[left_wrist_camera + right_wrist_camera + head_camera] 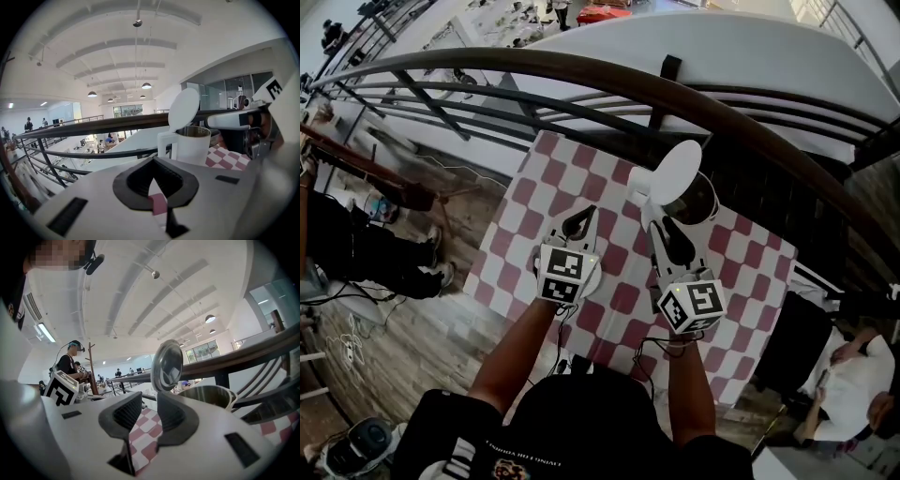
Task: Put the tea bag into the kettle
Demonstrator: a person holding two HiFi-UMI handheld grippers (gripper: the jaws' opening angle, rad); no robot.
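Head view: high above the kettle [684, 192] on its near side, facing steeply down onto the checked desk [619, 300], mid range. Left gripper view: low, near side and left of the kettle [192, 143], facing roughly level toward it and the railing [93, 126] behind it. Right gripper view: closest, just short of the kettle [208, 397], tilted upward. All three views share the kettle and railing.

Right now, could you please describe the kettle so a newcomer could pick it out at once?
Find the red-and-white checked tablecloth beside the curved railing, and look at its far edge, just past the right gripper. The kettle is the white jug; nothing else has its round lid flipped up over a steel mouth.
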